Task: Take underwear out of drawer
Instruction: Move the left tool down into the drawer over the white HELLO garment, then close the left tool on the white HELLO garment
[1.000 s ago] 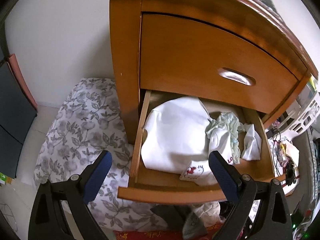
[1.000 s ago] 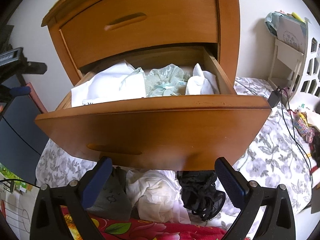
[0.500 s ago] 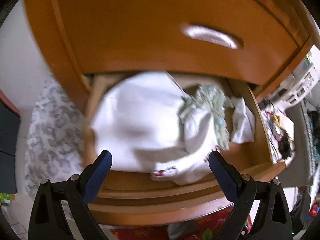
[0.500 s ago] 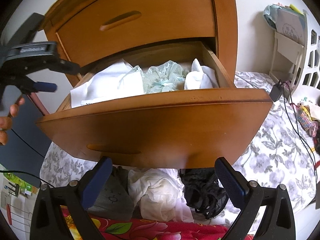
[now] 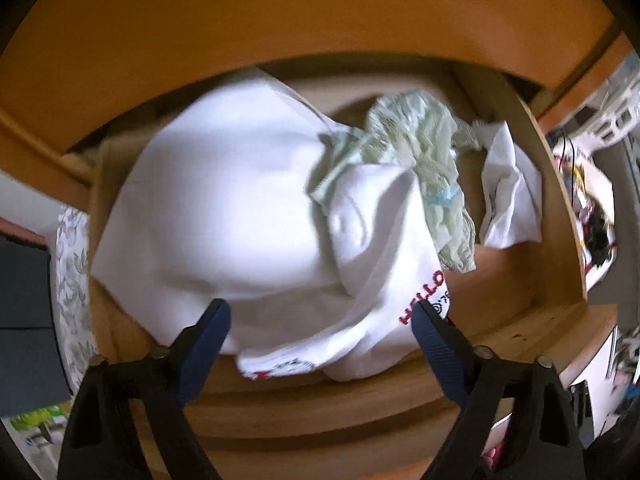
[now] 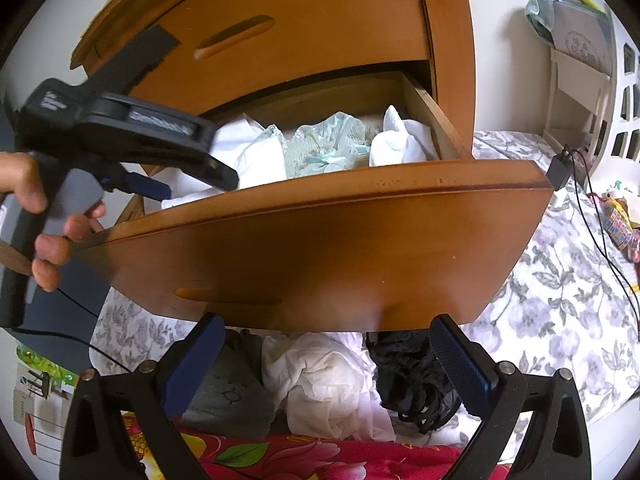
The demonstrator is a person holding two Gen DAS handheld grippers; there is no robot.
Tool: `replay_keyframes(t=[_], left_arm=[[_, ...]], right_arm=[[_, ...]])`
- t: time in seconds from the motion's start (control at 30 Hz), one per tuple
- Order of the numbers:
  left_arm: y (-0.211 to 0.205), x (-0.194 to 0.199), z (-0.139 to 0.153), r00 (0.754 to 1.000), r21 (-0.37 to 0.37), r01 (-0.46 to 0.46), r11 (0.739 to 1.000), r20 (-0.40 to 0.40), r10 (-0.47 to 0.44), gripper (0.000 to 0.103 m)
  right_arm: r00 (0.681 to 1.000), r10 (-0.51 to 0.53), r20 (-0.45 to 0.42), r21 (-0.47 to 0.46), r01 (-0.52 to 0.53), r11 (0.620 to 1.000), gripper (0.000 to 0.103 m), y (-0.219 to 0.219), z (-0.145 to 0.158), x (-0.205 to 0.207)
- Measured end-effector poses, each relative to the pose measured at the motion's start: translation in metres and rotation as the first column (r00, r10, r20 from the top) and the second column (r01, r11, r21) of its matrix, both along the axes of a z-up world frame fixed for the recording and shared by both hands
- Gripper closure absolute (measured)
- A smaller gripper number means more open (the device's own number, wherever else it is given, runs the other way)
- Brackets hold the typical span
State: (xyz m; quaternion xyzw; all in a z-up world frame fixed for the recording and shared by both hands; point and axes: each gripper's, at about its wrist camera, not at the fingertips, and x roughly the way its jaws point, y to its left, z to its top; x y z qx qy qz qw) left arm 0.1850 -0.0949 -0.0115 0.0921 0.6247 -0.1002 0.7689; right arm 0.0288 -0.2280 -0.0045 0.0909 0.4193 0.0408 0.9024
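The left claw (image 5: 320, 316) points steeply down into the open drawer (image 5: 560, 216), its blue pads apart with nothing clamped between them; its jaws have just been closing a little. Below and between the pads lies a white garment with red "HELLO" lettering (image 5: 384, 280), at the drawer's front edge. It overlaps a large white cloth (image 5: 224, 200) that fills the left half of the drawer. Draped over the lettered garment's top is a pale green lacy piece of underwear (image 5: 428, 152), toward the back of the drawer, and a crumpled white piece (image 5: 508, 196) sits against the right wall. This view is motion-blurred.

From the right wrist view, a hand (image 6: 44, 216) grips the left claw's handle above the drawer's left front corner. The right claw (image 6: 328, 348) hangs low before the drawer front (image 6: 340, 240), pads wide apart and empty. Beneath the drawer front, a grey garment (image 6: 228, 392), a white bundle (image 6: 324, 384) and a black lacy item (image 6: 412, 376) lie on a floral bedspread (image 6: 560, 300)
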Motion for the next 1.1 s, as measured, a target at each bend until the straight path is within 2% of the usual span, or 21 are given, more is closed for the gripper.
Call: replay_keyframes(t=[0.1, 0.23, 0.33, 0.47, 0.5, 0.57, 0.63, 0.9, 1.1], left_arm=[[-0.01, 0.002, -0.007, 0.999, 0.011, 0.039, 0.999, -0.03, -0.038, 0.024], [-0.019, 0.004, -0.016, 0.995, 0.025, 0.074, 0.997, -0.066, -0.072, 0.042], [-0.022, 0.002, -0.021, 0.993, 0.017, 0.089, 0.996, -0.075, -0.087, 0.06], [-0.037, -0.001, -0.022, 0.99, 0.003, 0.13, 0.992, -0.052, -0.129, 0.077], [-0.04, -0.004, -0.023, 0.99, -0.002, 0.136, 0.991, -0.044, -0.136, 0.079], [-0.04, -0.007, -0.019, 0.989, -0.019, 0.142, 0.99, -0.028, -0.143, 0.089], [-0.036, -0.01, -0.016, 0.991, -0.073, 0.135, 0.988, -0.011, -0.136, 0.096], [-0.015, -0.023, 0.002, 0.993, -0.181, 0.102, 0.978, 0.072, -0.09, 0.099], [0.001, -0.032, 0.02, 0.991, -0.292, 0.084, 0.953, 0.127, -0.048, 0.1]], right_arm=[[1.0, 0.001, 0.0, 0.001, -0.001, 1.0, 0.0, 0.0, 0.0, 0.0], [1.0, 0.003, -0.005, 0.003, -0.003, 1.0, 0.0, 0.0, 0.0, 0.001], [1.0, 0.004, -0.008, 0.006, -0.004, 1.0, 0.0, 0.0, 0.0, 0.001], [1.0, 0.004, -0.012, 0.008, -0.004, 1.0, 0.0, 0.001, -0.001, 0.002], [1.0, 0.004, -0.013, 0.008, -0.004, 1.0, 0.0, 0.001, -0.001, 0.002], [1.0, 0.004, -0.014, 0.01, -0.004, 1.0, 0.0, 0.001, -0.001, 0.002], [1.0, 0.003, -0.014, 0.01, -0.003, 1.0, 0.0, 0.001, -0.001, 0.002], [1.0, 0.003, -0.022, 0.014, -0.003, 1.0, 0.0, 0.001, -0.003, 0.002], [1.0, 0.002, -0.024, 0.009, -0.002, 1.0, 0.0, 0.002, -0.003, 0.003]])
